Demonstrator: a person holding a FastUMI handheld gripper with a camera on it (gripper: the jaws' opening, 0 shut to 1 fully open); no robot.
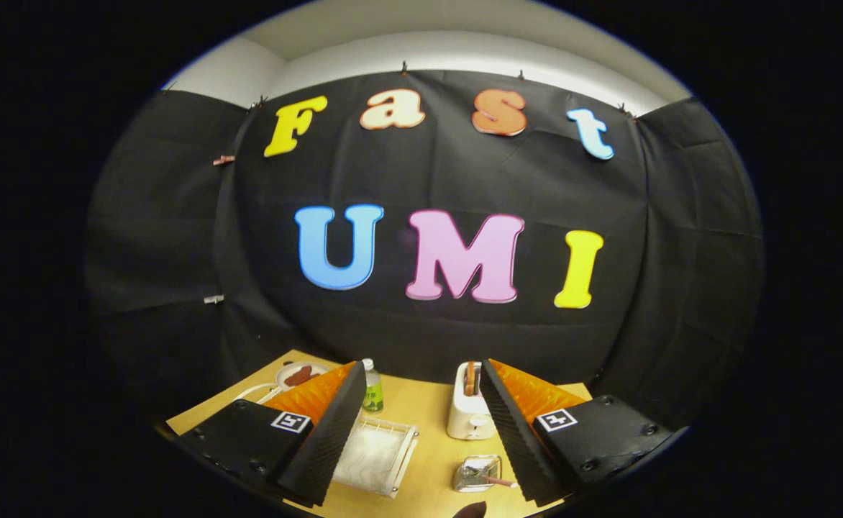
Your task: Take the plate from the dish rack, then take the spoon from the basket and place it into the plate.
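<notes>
Gripper (421,432): fingers spread wide, holding nothing, raised above a wooden table (429,410).

Dish rack (376,457): white wire frame, between the fingers, close to the left one. A white plate (369,455) lies in it; exact tilt cannot be told.

Basket (477,473): small clear container, right of the rack, near the right finger. Spoon (497,480) inside; its handle pokes out away from the rack, long axis crosswise.

Toaster (469,414): white, beyond the basket.

Green bottle (372,387): beyond the rack.

Small plate with brown food (299,375): beyond the left finger.
</notes>
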